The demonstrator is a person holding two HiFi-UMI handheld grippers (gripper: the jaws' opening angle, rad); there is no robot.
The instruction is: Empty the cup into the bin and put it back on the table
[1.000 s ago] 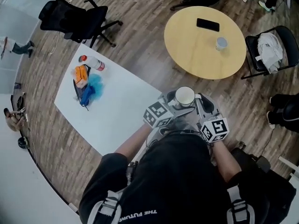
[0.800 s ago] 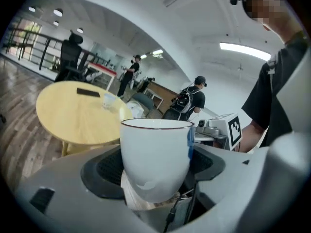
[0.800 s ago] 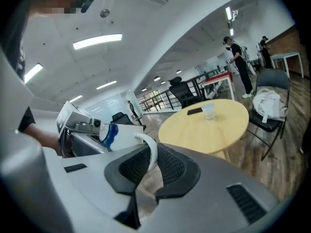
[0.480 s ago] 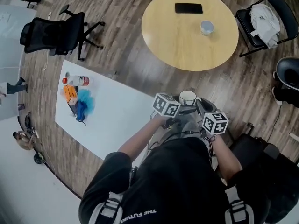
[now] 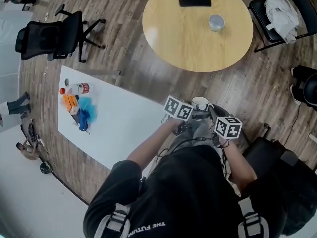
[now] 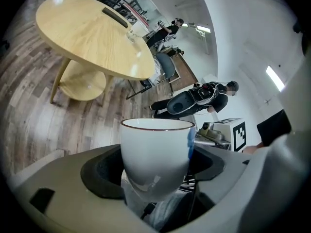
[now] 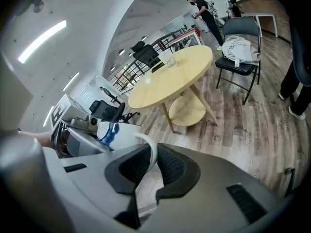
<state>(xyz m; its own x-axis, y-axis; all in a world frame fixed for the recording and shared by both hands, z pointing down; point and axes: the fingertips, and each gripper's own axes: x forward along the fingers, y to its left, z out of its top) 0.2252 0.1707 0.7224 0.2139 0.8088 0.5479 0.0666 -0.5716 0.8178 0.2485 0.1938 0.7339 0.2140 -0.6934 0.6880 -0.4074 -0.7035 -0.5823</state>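
1. Holding the cup (image 6: 155,149) with both grippers, you risk twisting it. The left gripper (image 6: 153,168) clasps its white body between the black pads, while the right gripper (image 7: 149,168) pinches only the thin handle (image 7: 151,149). If your hands turn unevenly, the handle can slip out.
2. The cup hangs upright in the air at the lower middle of the head view, close to your body. A tilt here may spill on your clothes; whether the cup has contents is not visible.
3. The round yellow table (image 5: 197,38), at the top, carries a black phone (image 5: 194,1) and a small glass (image 5: 216,22). Set the cup down apart from them.
4. The wooden floor (image 5: 124,43) has a white sheet (image 5: 119,123) at the left. An office chair (image 5: 49,36) stands at the upper left.
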